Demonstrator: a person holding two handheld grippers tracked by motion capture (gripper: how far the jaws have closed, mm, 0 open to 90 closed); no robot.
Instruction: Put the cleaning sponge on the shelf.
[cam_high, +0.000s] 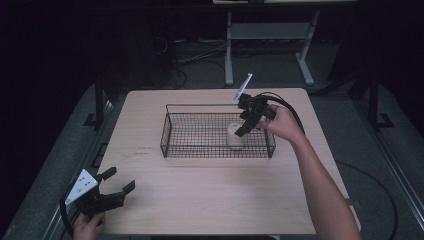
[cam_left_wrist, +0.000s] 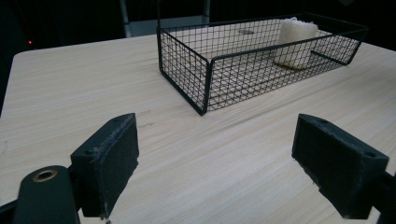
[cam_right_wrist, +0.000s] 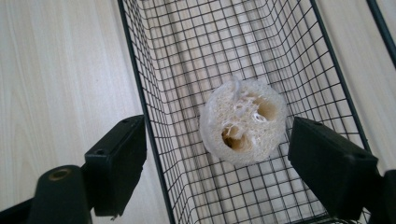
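High view, left edge: left gripper (cam_high: 117, 184) sits near the table's (cam_high: 210, 200) front-left corner, jaws spread wide with nothing between them, held by a hand (cam_high: 89, 226) at the bottom of the frame.
Table middle: bare pale wood lies between that gripper and the wire basket (cam_high: 172, 131); they are well apart, with nothing in the way.
Basket: black mesh, long and shallow, standing toward the far side of the table, a thin wire handle along its back rim.
Loofah piece: a short pale loofah cylinder (cam_high: 236, 135) stands upright on the basket floor, near the basket's right end (its holed end faces up in the right gripper view (cam_right_wrist: 243, 122)).
Right gripper: (cam_high: 246, 125) it hangs over the loofah, pointing down into the basket, jaws apart and clear of it; the pads (cam_right_wrist: 122, 163) straddle the basket wall, one outside it.
Obstacles: the basket's near wall and right end wall stand close around the loofah.
Edges: bare wood runs right of the basket; the table's far edge is near the back rim.
Beyond: dark floor, cables, a pale metal frame (cam_high: 229, 47).
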